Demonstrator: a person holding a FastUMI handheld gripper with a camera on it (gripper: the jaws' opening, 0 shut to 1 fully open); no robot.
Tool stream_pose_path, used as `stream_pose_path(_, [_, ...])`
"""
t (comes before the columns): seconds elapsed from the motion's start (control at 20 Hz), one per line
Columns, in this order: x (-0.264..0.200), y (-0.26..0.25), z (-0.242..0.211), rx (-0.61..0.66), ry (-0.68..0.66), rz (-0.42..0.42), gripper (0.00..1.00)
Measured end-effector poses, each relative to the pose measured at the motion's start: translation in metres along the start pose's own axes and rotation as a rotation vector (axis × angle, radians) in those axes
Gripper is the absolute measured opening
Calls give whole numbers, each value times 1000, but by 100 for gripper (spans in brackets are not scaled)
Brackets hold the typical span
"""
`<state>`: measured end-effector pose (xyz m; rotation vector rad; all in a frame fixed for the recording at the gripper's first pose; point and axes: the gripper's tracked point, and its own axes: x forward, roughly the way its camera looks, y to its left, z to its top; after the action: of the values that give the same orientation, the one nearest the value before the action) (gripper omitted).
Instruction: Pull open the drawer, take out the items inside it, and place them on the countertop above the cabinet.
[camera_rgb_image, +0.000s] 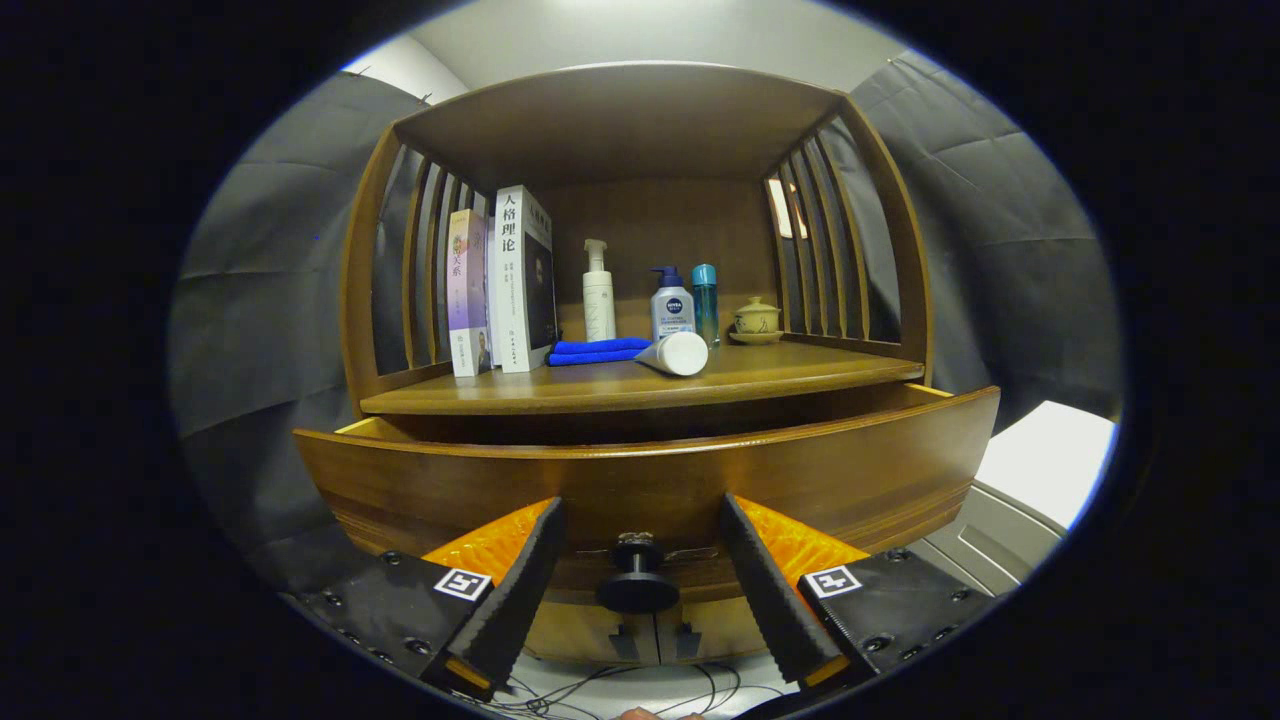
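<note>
Because the cabinet (640, 130) stands square ahead with its drawer (650, 480) already slid partly out below the countertop (640, 385), the step in hand looks like finishing the pull. What the drawer holds is hidden behind its front. On the countertop stand books (505, 285), bottles (672, 308), a blue cloth (597, 351) and a lying tube (678, 353). The gripper (640, 575) is spread wide, fingers (520, 590) either side of the knob (637, 580), not touching. Better to close squarely on the knob and draw straight back.

Brown wooden drawer (650, 475) with black knob (637, 585); blue cloth (598, 351); white tube (674, 353).
</note>
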<state>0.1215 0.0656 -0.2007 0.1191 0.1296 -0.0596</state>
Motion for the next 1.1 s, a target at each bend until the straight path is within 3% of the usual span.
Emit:
stream_pose_path(0.6, [62, 0, 7, 30, 10, 12, 98])
stream_pose_path(1.1, [62, -14, 4, 34, 53, 1, 97])
